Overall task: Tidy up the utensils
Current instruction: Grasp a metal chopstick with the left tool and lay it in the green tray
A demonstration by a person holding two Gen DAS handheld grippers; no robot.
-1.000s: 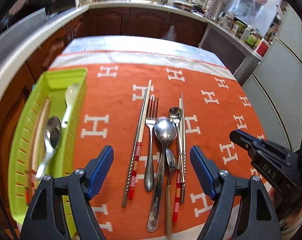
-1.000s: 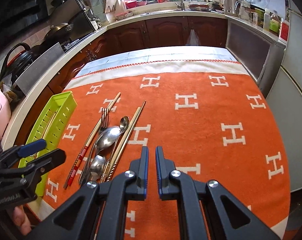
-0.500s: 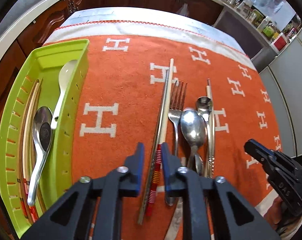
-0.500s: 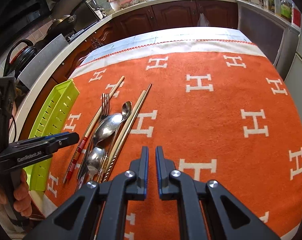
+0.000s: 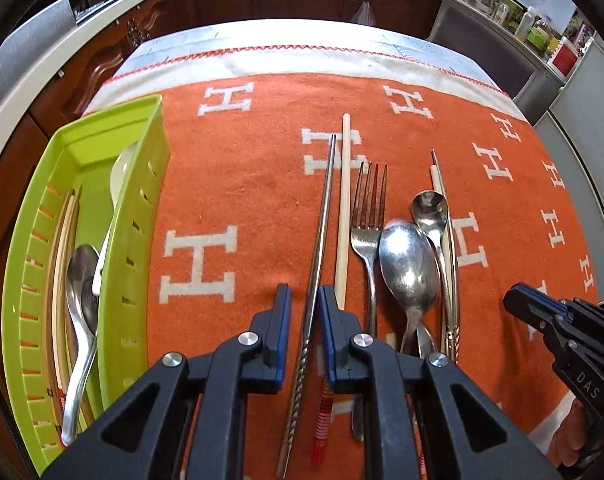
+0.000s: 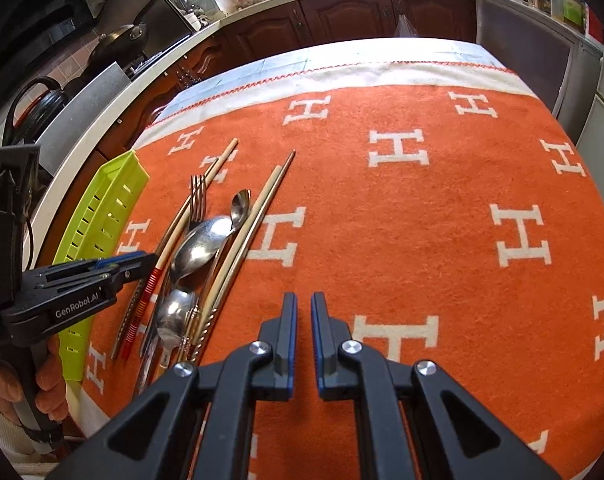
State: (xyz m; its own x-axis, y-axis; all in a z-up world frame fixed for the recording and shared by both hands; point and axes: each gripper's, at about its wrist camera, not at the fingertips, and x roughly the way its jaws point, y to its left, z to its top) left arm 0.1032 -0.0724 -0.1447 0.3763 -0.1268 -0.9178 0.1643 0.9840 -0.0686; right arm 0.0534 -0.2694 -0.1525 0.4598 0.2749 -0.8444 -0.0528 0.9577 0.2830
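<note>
On fuzzy orange cloth (image 5: 238, 184), slim twisted-steel chopstick (image 5: 319, 248).

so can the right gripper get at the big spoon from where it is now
Probably yes. The right gripper hangs shut over bare orange cloth, nothing between it and the big spoon. But the spoon lies packed among a fork and chopsticks, and the left gripper works that pile.

The left gripper (image 5: 305, 300) points steeply down, its jaws drawn narrow on either side of the metal chopstick (image 5: 319, 240), whether pressing it cannot be told. The right gripper (image 6: 304, 312) tilts downward, jaws nearly together and empty. A hand (image 6: 30, 392) grasps the left gripper's handle.
</note>
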